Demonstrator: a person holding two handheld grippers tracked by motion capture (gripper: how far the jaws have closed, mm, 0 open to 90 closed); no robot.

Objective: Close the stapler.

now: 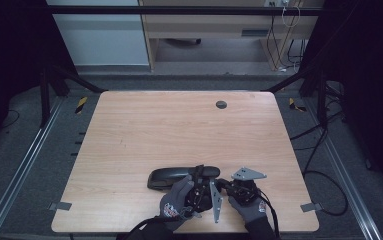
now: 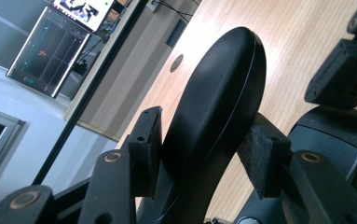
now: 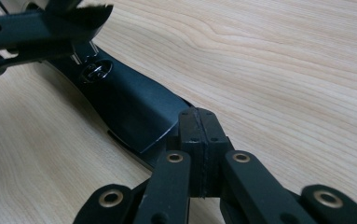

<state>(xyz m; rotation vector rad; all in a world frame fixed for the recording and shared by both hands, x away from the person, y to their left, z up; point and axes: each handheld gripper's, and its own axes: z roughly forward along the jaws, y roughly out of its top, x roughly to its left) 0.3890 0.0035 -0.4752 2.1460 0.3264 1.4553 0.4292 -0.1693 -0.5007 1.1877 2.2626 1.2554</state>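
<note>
Long glossy black plastic case (image 1: 171,177), rounded at both ends, lies on the pale wood-grain tabletop (image 1: 179,125) near the person's edge, left of centre. It looks like a closed clamshell container: a fine seam line runs along its length in the left gripper view (image 2: 223,93). Contents cannot be told, the shell is shut and opaque.

Long axis runs roughly left to right across the table in the high view, parallel to the near edge. The left end is free and rounded; the right end lies under the grippers. In the right gripper view the case (image 3: 129,102) shows a flatter dark face with a small oval silver emblem on it, and a cut-off end close to the jaw tips.

Left gripper (image 2: 204,154): jaws stand part open, one pad on each side of the case's curved body. The left pad lies against the shell; at the right pad I cannot tell touch from a thin gap. No earlier look to compare.

Right gripper (image 3: 199,140): jaws fully closed, pads pressed flat together with nothing between them, tips just beside the case's near end.

Both gloved hands sit close together at the case's right end.
</note>
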